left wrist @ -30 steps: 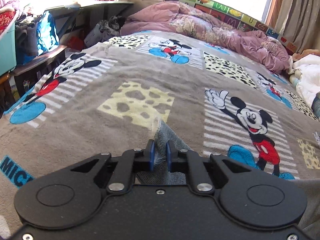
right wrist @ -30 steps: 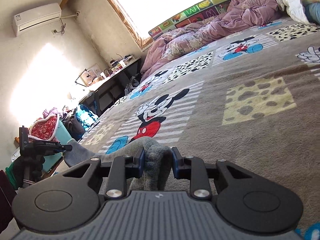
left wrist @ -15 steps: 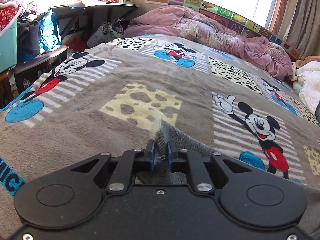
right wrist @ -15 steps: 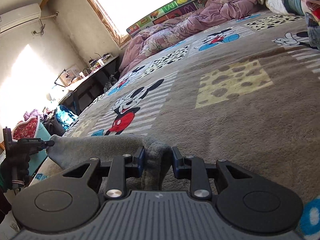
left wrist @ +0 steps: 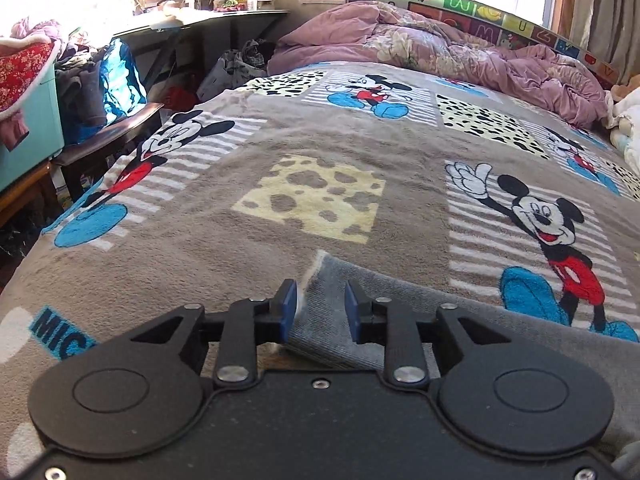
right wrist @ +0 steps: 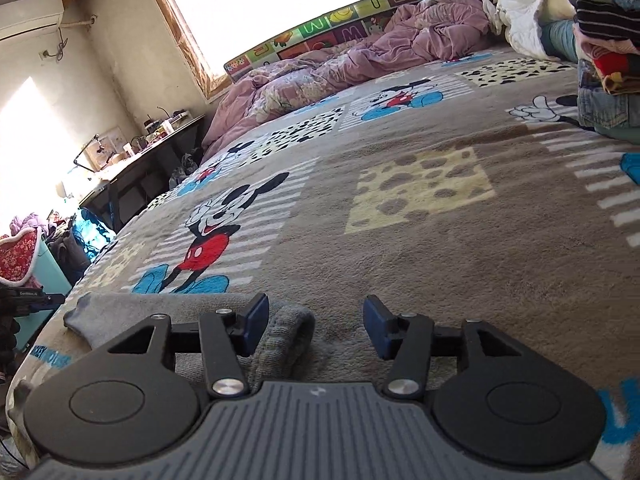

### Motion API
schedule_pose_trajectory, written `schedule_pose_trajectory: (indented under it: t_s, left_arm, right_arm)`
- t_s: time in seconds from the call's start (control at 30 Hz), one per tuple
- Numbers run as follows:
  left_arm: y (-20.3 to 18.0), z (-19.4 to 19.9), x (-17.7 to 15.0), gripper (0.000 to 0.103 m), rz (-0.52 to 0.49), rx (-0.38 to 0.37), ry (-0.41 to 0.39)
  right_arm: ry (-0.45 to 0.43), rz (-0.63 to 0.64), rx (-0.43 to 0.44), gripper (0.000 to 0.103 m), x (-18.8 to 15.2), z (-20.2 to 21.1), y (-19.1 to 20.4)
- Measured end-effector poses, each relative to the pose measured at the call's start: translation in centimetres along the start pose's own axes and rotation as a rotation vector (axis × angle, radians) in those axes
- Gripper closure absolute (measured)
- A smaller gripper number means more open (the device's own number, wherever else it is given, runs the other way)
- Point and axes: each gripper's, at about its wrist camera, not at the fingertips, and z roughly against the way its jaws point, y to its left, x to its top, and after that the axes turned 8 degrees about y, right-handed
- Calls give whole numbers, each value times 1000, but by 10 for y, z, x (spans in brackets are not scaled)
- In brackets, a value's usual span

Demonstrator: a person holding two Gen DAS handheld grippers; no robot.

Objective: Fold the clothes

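Note:
A grey ribbed garment lies flat on the Mickey Mouse blanket at the near edge of the bed. My left gripper is open, its blue pads on either side of the garment's corner, not pinching it. In the right wrist view the same grey garment lies along the bed edge, with a folded cuff beside the left pad. My right gripper is open wide and holds nothing. The garment's near part is hidden under both grippers.
A crumpled purple duvet lies at the head of the bed. A pile of folded clothes stands at the right on the blanket. A desk, a teal bin and a chair with clothes stand left of the bed.
Both grippers were shut on the grey garment; both have opened and let it go. The garment now lies flat on the blanket.

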Motion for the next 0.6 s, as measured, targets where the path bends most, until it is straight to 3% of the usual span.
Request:
schedule_pose_trajectory:
  t_s: [0.13,0.37,0.5,0.6]
  left_arm:
    - [-41,19,-21,79,-76,-103,3]
    - [-124,26,-54,79,-192,-295,27]
    - [-150,16,-71,79,-220,-347,50]
    - [-159,2,-89,79,-271,-309,128]
  right_arm:
    - [-19,136,48,49,-3,13,27]
    - [86,334,141,50,-25,0,82]
    - [158,345,144,50,-40,-8,91]
    - [185,352,134,50,-53,-7,92]
